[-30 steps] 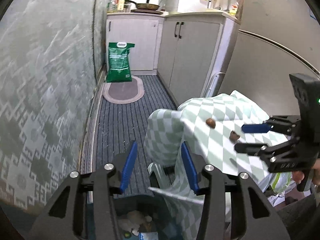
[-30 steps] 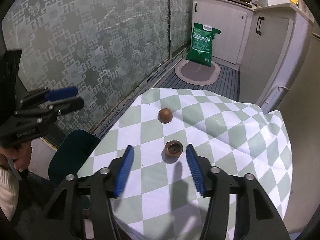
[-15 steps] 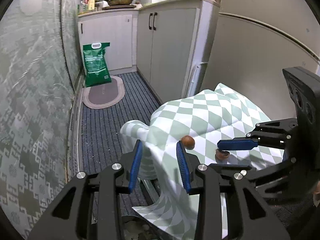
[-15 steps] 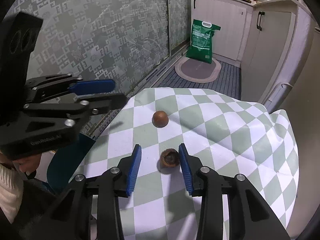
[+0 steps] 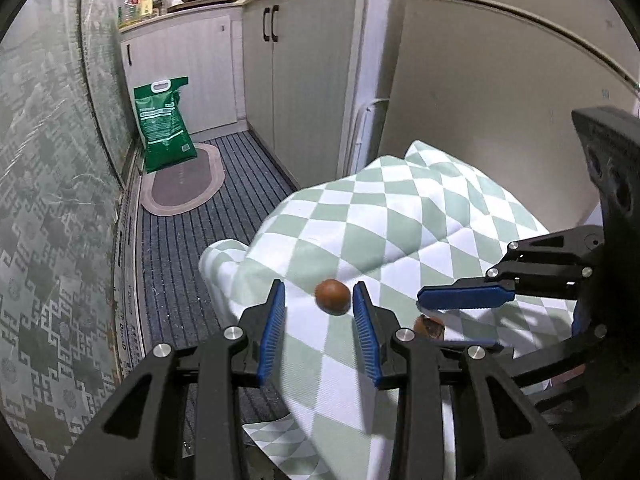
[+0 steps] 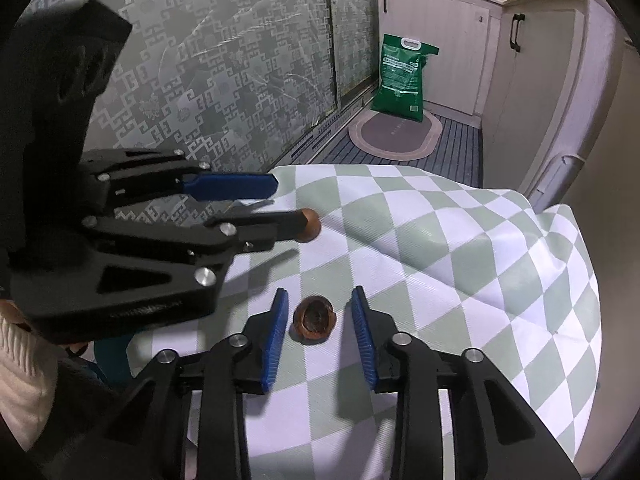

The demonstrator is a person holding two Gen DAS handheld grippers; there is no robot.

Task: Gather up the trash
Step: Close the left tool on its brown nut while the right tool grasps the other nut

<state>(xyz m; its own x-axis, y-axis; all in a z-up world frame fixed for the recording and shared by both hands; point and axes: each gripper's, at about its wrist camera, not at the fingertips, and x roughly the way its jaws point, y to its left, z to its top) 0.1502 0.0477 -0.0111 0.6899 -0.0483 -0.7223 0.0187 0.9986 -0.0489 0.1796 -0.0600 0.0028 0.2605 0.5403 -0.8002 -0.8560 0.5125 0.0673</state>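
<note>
Two brown nut shells lie on the green-and-white checked tablecloth [image 5: 404, 216]. A round whole shell [image 5: 332, 297] sits between the open fingers of my left gripper [image 5: 318, 302], close to the right pad; it also shows in the right wrist view [image 6: 310, 225], partly hidden by the left gripper [image 6: 286, 200]. A hollow half shell [image 6: 315, 318] lies between the open fingers of my right gripper [image 6: 319, 312], not touching either pad; it peeks out in the left wrist view [image 5: 429, 326] under the right gripper [image 5: 448, 320].
A green bag [image 5: 164, 122] stands on an oval mat [image 5: 182, 186] on the striped floor. White cabinets [image 5: 308, 68] line the far side. A patterned glass wall [image 6: 224, 60] runs along the left. The cloth [image 6: 460, 264] hangs over the table edges.
My left gripper moved over the table and now straddles the round shell. My right gripper moved forward around the half shell, its fingers staying open.
</note>
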